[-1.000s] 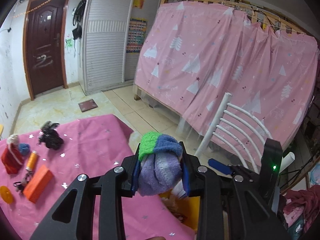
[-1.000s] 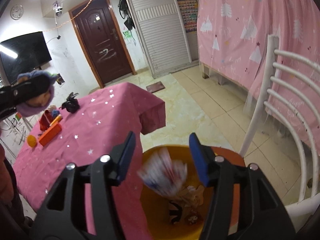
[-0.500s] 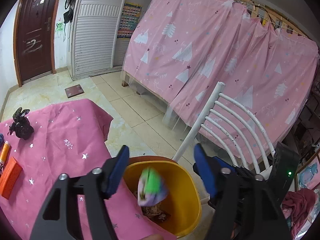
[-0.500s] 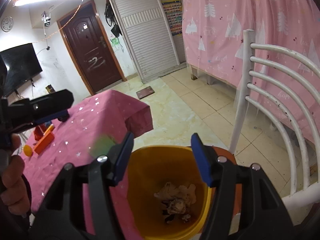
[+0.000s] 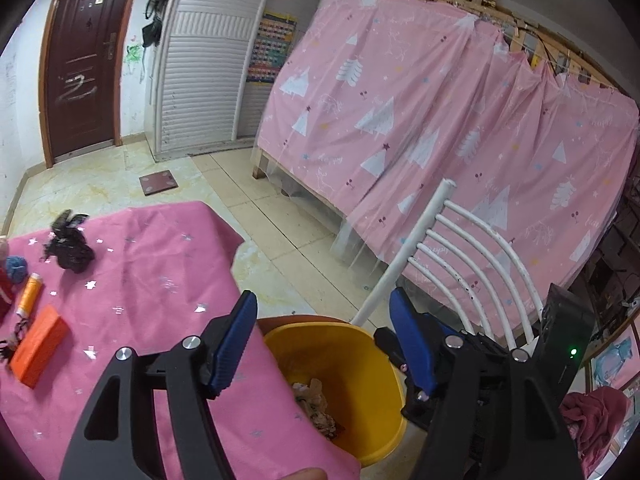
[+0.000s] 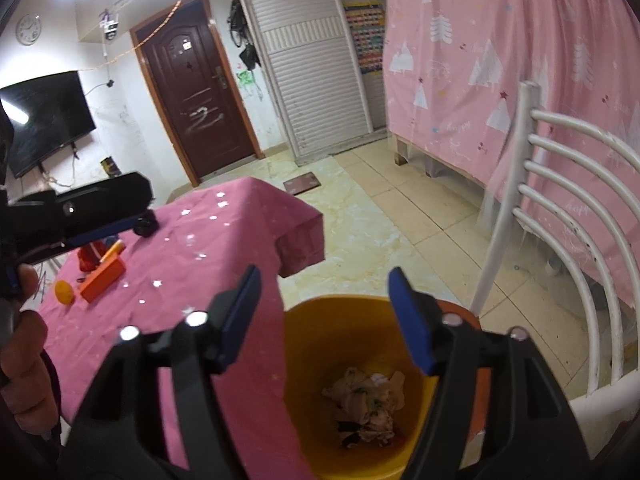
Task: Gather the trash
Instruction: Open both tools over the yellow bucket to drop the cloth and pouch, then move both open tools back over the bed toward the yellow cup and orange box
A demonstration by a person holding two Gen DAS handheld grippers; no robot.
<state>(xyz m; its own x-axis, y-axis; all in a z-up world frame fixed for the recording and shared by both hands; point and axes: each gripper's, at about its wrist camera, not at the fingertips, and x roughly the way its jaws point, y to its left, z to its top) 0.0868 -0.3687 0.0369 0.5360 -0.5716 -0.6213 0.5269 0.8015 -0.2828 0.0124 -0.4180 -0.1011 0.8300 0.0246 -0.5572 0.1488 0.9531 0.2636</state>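
Note:
A yellow bin (image 5: 360, 364) stands beside the pink-clothed table (image 5: 132, 280), with crumpled trash (image 5: 316, 404) in its bottom. It also shows in the right wrist view (image 6: 316, 344) with the trash (image 6: 368, 404) inside. My left gripper (image 5: 324, 340) is open and empty above the bin. My right gripper (image 6: 326, 316) is open and empty above the bin too. A black crumpled piece (image 5: 68, 248) lies on the far part of the table.
An orange block (image 5: 38, 344), an orange spool (image 5: 28, 294) and a red doll (image 6: 90, 256) lie on the table's left side. A white chair (image 5: 472, 264) stands right of the bin. A pink curtained bed (image 5: 440, 120) is behind it.
My left gripper opened and dropped the knitted green, blue and purple bundle towards the bin. The right gripper's dropped piece landed in the bin. Both grippers now hang empty.

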